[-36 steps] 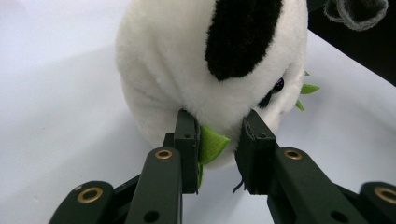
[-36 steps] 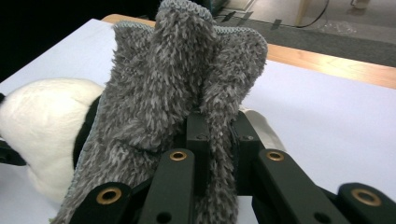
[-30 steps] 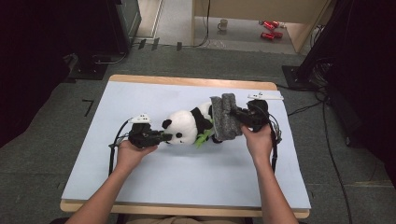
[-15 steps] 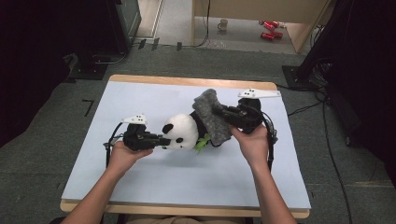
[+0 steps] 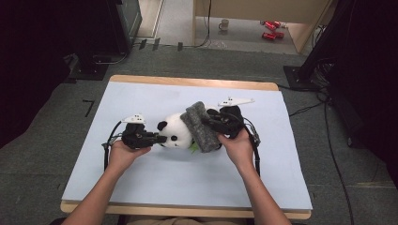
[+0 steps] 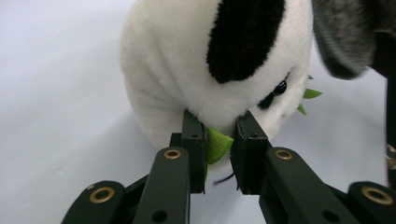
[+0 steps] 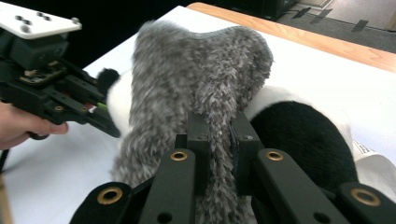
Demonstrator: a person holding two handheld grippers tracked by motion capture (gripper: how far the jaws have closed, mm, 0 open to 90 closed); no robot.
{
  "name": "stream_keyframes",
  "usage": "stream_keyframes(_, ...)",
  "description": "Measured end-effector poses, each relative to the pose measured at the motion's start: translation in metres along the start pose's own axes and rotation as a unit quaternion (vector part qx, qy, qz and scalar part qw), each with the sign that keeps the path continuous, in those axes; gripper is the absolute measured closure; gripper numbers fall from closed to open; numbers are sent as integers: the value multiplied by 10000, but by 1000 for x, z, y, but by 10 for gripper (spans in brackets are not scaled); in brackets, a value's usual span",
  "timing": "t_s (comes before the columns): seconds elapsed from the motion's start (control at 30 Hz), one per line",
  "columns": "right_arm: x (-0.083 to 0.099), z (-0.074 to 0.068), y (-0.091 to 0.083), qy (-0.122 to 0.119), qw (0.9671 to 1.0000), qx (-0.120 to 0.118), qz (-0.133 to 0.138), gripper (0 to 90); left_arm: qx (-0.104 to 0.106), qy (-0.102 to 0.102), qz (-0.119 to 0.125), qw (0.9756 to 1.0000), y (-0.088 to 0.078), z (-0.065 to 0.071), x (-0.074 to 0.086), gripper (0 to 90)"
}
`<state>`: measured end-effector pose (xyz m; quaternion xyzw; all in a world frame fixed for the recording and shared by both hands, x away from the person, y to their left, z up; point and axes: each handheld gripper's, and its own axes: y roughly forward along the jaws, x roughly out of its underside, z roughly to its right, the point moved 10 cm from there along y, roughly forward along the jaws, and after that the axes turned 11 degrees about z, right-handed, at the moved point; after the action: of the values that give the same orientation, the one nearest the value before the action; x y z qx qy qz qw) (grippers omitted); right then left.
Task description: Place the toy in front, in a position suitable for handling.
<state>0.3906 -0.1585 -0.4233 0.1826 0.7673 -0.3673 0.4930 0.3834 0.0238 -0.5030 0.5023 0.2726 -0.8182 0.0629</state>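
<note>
A black-and-white plush panda lies on its side in the middle of the pale mat. My left gripper is shut on it at the head end; in the left gripper view its jaws pinch white plush and a green felt leaf. My right gripper is shut on a grey fuzzy cloth, which drapes across the panda's body. In the right gripper view the pads bite into the grey cloth, with the panda's black part beside it.
The mat covers a wooden table. Cables trail from both grippers across the mat. Beyond the table, on the floor, stand a mug, red cans and dark equipment.
My right gripper has carried the grey cloth leftward, from the panda's rear over its body toward the head. The left gripper has stayed put on the panda.
</note>
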Motion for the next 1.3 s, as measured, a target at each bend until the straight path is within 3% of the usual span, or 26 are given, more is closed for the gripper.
stream_keyframes(0.13,2,11,4,36,9998,141,105,823,-61,120,164,9998,2,-3,-2,731)
stream_keyframes(0.4,1,17,12,-58,9994,254,209,822,-92,589,345,9976,-8,-8,0,459)
stream_keyframes(0.47,-1,19,15,-100,9994,265,204,821,-59,603,357,9975,-9,-8,2,401)
stream_keyframes(0.7,-4,24,21,-14,9994,259,236,815,-133,382,399,9984,-1,-12,8,371)
stream_keyframes(0.8,-6,26,23,7,9994,261,241,815,-152,511,621,9966,5,-11,3,333)
stream_keyframes(0.97,-8,30,26,10,9991,321,286,807,-251,722,728,9944,14,-11,3,265)
stream_keyframes(1.1,-9,31,27,102,9987,356,347,796,-426,616,873,9934,22,-16,0,239)
stream_keyframes(1.2,-12,30,24,127,9986,335,380,802,-417,523,901,9937,25,-18,1,243)
stream_keyframes(1.3,-14,25,19,110,9989,288,348,805,-414,427,903,9941,26,-21,2,326)
